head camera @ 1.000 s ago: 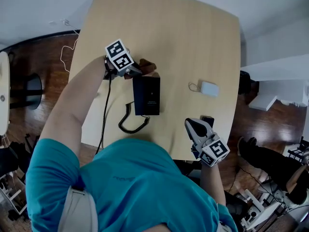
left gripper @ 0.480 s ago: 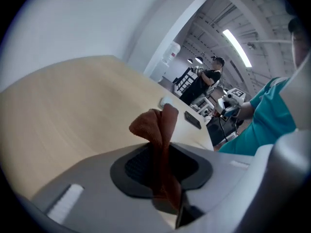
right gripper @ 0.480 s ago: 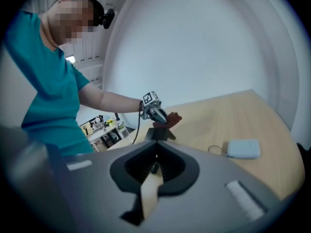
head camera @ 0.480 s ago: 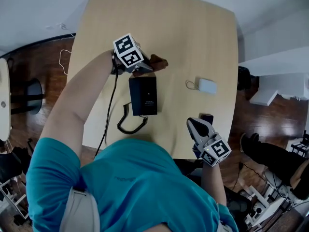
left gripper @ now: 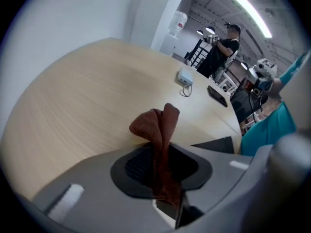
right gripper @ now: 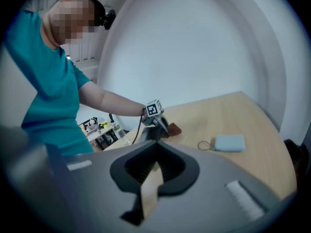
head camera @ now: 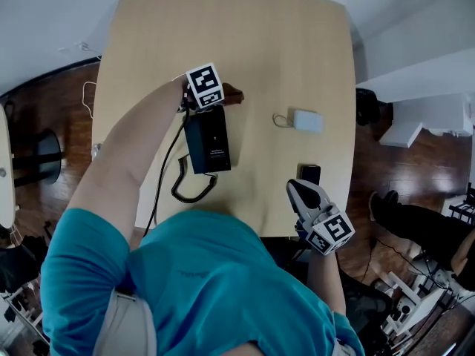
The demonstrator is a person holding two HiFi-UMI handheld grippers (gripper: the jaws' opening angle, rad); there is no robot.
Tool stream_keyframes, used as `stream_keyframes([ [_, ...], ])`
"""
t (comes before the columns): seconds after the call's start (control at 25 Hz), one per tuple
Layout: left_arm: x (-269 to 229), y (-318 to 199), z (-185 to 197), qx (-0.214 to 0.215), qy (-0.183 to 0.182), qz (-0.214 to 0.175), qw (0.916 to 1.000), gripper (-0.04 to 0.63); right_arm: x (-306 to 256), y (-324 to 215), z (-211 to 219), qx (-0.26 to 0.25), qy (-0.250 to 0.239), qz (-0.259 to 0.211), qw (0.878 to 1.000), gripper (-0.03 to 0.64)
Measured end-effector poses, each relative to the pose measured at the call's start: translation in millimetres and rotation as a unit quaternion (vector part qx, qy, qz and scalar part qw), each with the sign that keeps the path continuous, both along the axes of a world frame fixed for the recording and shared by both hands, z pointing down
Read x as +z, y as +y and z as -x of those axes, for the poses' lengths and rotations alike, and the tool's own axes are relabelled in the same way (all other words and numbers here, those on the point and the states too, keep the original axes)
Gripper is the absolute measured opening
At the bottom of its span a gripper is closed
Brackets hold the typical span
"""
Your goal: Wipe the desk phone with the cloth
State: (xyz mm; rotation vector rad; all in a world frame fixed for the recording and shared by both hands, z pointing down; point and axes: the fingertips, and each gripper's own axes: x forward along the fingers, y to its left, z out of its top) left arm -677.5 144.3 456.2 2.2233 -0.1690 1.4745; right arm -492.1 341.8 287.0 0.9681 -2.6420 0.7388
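Apparently mid-wipe: the left claw [head camera: 217, 99] pinches the brown cloth [head camera: 232, 95] at the far end of the black desk phone [head camera: 208, 141], toward the left edge of the desk [head camera: 223, 28]. The right claw [head camera: 300, 191], closed on nothing, hovers over the near right corner. Next, the cloth must press along the phone's top.

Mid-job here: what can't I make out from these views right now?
1. Whether the cloth touches the desk phone: head view, the left gripper's marker cube covers that spot.
2. The desk phone in the left gripper view: only a dark corner shows past the gripper body.
3. Phone's keys and print: head view, too small.
4. Near edge of the table: head view, the person's torso covers it.
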Motion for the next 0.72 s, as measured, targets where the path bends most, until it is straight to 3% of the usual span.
stream_keyframes([
  [0.16,-13,-7,1,-0.02,-0.002,-0.063,0.9978,0.103,-2,5,-9,-0.003,-0.006,-0.002,1.0,0.002],
  [0.32,-82,-3,3,-0.094,0.082,-0.114,0.9857,0.103,-13,7,-8,-0.033,-0.012,-0.025,0.999,0.002],
  [0.4,-128,19,12,-0.132,0.136,-0.136,0.9725,0.103,-23,7,-6,-0.051,-0.014,-0.041,0.998,0.002],
  [0.6,-218,138,33,-0.213,0.257,-0.17,0.9272,0.103,-37,21,3,-0.094,-0.016,-0.062,0.994,0.002],
  [0.68,-230,196,35,-0.23,0.286,-0.166,0.9151,0.103,-47,33,12,-0.103,-0.015,-0.075,0.992,0.002],
  [0.72,-232,223,37,-0.229,0.294,-0.167,0.913,0.103,-54,37,19,-0.107,-0.014,-0.086,0.99,0.002],
])
